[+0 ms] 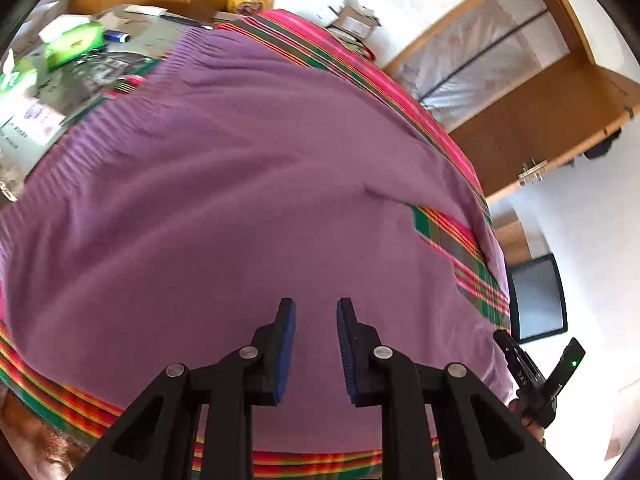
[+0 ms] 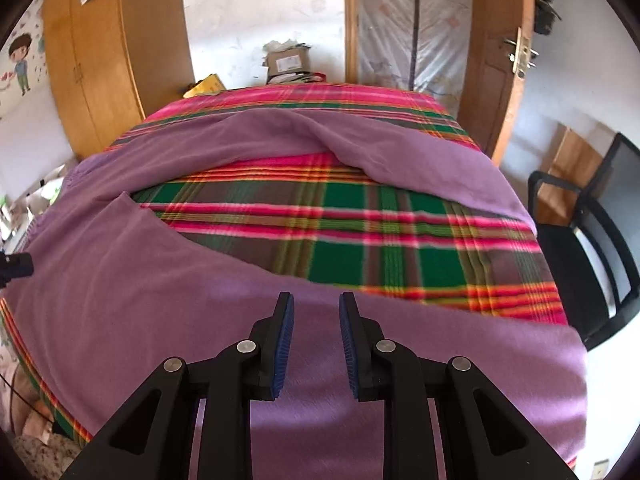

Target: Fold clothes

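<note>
Purple garment (image 2: 120,292) sprawls across the plaid blanket (image 2: 360,240), reaching its lower edge. Left gripper (image 1: 316,312) and right gripper (image 2: 316,308) hover partly open, empty. Cardboard box (image 2: 288,62) sits upper centre, papers poking out.

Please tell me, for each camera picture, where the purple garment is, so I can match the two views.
Left wrist view: the purple garment fills the middle, ribbed hem at upper left.
Right wrist view: it covers the left and bottom, one part stretching across the far side.
Shared landmark: the plaid blanket beneath it.
</note>
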`<state>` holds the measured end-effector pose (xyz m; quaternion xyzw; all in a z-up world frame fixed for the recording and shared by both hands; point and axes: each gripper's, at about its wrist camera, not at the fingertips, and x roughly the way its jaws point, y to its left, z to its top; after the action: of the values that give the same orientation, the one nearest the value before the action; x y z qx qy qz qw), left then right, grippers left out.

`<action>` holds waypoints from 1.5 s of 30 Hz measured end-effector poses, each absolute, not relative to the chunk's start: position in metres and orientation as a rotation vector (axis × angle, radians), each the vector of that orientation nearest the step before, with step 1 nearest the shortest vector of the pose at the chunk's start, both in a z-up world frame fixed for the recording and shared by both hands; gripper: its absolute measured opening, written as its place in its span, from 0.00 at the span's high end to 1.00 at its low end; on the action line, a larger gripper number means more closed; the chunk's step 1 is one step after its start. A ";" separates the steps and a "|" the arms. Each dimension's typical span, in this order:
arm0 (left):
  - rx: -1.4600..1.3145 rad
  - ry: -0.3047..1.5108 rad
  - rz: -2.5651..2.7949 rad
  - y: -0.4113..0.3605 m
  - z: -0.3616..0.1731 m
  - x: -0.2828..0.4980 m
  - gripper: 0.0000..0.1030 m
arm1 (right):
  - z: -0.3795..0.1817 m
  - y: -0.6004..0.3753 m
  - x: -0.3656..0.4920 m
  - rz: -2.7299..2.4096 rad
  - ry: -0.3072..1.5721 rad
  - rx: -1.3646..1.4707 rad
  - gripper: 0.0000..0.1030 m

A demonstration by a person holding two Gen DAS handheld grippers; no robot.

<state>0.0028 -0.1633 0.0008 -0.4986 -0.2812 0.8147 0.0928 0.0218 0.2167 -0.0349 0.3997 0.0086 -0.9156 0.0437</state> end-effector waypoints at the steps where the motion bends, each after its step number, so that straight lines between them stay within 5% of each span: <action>1: -1.484 -0.838 2.422 -0.167 0.002 0.001 0.80 | -0.035 0.213 0.017 -2.790 0.034 1.222 0.77; 21: -1.485 -0.481 2.529 -0.187 0.077 -0.087 0.80 | 0.022 0.227 -0.080 -2.818 0.091 1.164 0.77; 32: -1.518 0.125 2.599 -0.180 0.121 -0.177 0.80 | 0.125 0.228 -0.150 -2.812 0.411 0.878 0.77; 35: -1.491 0.273 2.610 -0.175 0.109 -0.206 0.80 | 0.113 0.222 -0.178 -2.708 0.399 0.965 0.77; 45: -1.627 0.340 2.386 -0.148 0.027 -0.259 0.79 | 0.022 0.215 -0.245 -2.538 0.512 1.202 0.76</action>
<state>-0.2589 -0.1481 0.0272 -0.5557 0.1161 0.8149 0.1167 -0.2452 0.2150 0.0221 0.4167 0.1776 -0.8799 0.1432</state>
